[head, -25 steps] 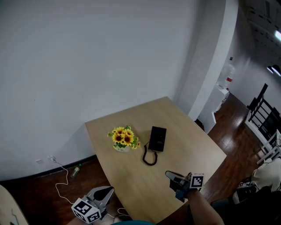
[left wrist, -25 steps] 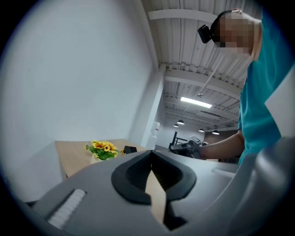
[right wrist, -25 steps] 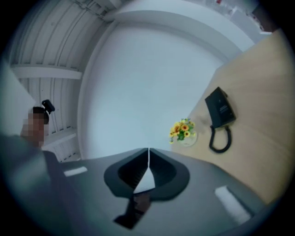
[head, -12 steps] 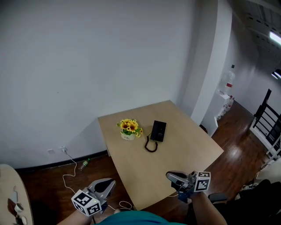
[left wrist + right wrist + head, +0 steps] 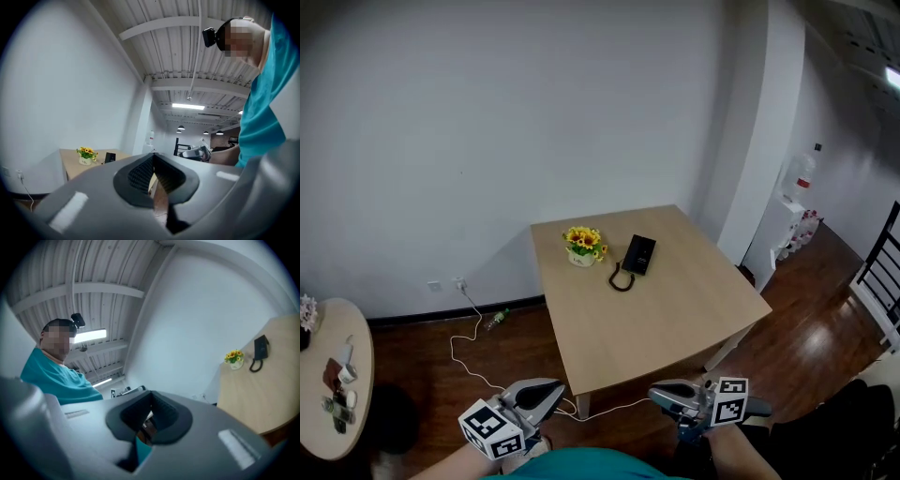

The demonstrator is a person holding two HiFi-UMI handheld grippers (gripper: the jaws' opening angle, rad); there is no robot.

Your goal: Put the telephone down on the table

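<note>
Telephone: black, flat, rectangular plastic set point(image 5: 638, 254). It already lies on the square pale-wood surface point(image 5: 656, 323), toward the far side and just beside a small pot of yellow sunflowers point(image 5: 582, 247). Its black cord point(image 5: 621, 278) loops on the wood at the set's near end.

Handling, as a judgement:
- Rigid shell, light to moderate weight, smooth enough to slip.
- The handset may sit loose on its base.
- The cord is limp and would drag behind.
- If you take hold at all, pinch across the narrow width at mid-body, never by the cord.

Pose: your forearms sit low at the bottom of the head view, well apart from the surface's near edge. Left claw point(image 5: 551, 389) and right claw point(image 5: 661, 392) are held level, tips turned inward toward each other. Both are pressed together with nothing between them.
</note>
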